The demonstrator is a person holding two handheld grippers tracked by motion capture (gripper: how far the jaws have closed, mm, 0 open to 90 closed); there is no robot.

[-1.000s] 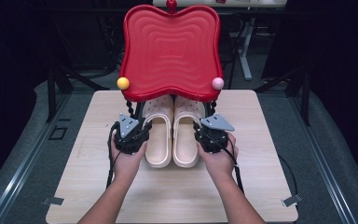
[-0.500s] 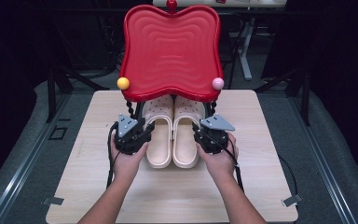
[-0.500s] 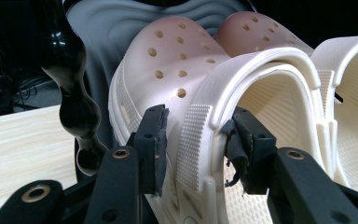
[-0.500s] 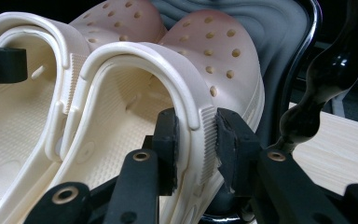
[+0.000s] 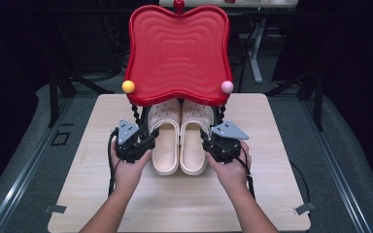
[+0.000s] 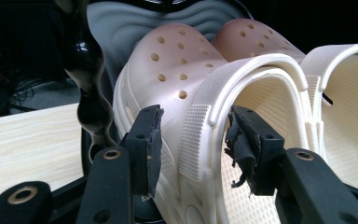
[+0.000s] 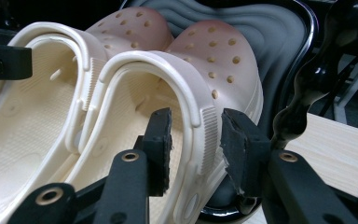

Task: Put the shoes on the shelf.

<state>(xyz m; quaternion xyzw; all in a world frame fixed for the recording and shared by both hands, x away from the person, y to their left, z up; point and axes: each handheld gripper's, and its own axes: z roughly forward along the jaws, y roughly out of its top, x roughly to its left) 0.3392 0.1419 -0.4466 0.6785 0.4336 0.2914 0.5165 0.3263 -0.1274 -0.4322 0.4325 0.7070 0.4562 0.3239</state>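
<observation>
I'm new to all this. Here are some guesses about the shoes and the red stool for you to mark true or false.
1. Two cream clogs lie side by side on the table. True.
2. Their toes tuck under the red stool. True.
3. The stool seat is blue. False: it is red.
4. The left gripper straddles the outer wall of the left clog. True.
5. The right gripper holds a yellow ball. False: the right clog wall sits between its jaws, which have just been opening.

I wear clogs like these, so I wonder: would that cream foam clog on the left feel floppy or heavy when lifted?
The cream perforated foam clog probably feels light, given its thick, hole-dotted foam. Its moulded side wall looks springy rather than floppy. The ribbed heel strap may flex or swing.
</observation>
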